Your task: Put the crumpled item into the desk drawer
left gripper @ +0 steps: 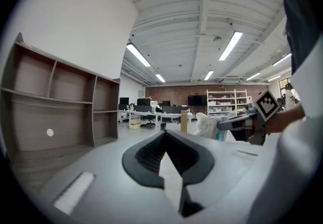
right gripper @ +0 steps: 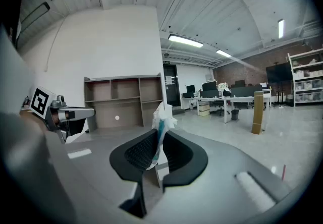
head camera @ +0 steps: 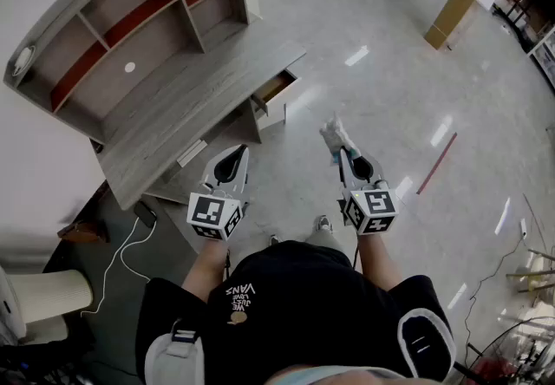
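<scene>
My right gripper (head camera: 344,152) is shut on a crumpled white and teal item (head camera: 334,135), which sticks up from between its jaws (right gripper: 161,119). The same crumpled item (left gripper: 208,126) shows at the right of the left gripper view. My left gripper (head camera: 236,153) is shut with nothing in it, held level beside the right one. The grey desk (head camera: 186,101) lies ahead to the left, and its drawer (head camera: 276,88) stands pulled open at the desk's far right end. Both grippers hang over the floor, short of the drawer.
A wooden shelf unit (head camera: 130,19) with red-backed shelves sits on the desk against the white wall. A cardboard box (head camera: 451,12) stands on the floor far right, a red stick (head camera: 436,164) lies near it. A cable (head camera: 121,253) trails at the lower left.
</scene>
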Motion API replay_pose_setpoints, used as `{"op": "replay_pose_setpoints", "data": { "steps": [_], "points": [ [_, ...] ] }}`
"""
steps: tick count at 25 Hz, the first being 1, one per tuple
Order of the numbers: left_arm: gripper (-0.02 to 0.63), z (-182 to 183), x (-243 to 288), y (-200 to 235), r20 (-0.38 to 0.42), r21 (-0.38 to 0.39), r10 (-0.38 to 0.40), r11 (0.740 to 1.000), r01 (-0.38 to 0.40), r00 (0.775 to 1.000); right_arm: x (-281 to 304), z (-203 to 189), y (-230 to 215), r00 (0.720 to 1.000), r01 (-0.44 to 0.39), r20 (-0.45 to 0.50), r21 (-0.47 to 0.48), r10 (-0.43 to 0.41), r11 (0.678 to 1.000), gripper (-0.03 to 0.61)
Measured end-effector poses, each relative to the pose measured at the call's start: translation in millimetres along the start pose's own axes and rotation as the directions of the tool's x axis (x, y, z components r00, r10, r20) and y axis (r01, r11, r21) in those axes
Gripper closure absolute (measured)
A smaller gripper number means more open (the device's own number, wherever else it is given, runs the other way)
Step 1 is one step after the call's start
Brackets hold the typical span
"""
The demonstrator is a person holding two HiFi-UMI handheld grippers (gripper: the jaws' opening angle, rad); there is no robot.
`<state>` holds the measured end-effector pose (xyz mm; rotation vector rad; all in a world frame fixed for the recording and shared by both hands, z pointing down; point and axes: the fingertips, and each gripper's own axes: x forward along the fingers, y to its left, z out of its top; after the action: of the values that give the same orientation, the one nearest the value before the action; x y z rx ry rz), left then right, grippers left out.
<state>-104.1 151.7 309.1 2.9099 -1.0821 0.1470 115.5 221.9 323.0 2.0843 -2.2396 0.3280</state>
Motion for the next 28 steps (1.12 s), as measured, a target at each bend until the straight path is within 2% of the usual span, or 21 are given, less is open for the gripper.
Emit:
{"op": "replay_pose_setpoints", "data": {
  "steps": [6,10,14,20,28],
  "points": [
    [0.561,-7,1,10,-0.002,-0.003,-0.025,1.000,0.025,1.000,7,6,6,1.000,0.014,0.026,0.025,-0.015,1.000,0.538],
    [0.561,-15,11,13,-0.016,-0.004,-0.046,0.999,0.045,0.999,16,9,5,0.999,-0.007,0.044,0.059,0.004,0.998,0.538],
    [0.561,-26,34,11,-0.041,-0.019,-0.051,0.999,0.050,0.998,34,3,-10,1.000,-0.017,0.009,0.046,0.017,0.999,0.538],
    [0.560,-35,75,17,-0.052,-0.042,0.000,0.999,-0.002,0.999,76,-3,-41,0.997,-0.073,-0.033,0.047,0.074,0.996,0.538],
    [0.560,-45,126,30,-0.073,-0.071,0.118,0.990,-0.123,0.990,135,2,-78,0.978,-0.194,-0.083,0.004,0.193,0.981,0.538]
  ]
}}
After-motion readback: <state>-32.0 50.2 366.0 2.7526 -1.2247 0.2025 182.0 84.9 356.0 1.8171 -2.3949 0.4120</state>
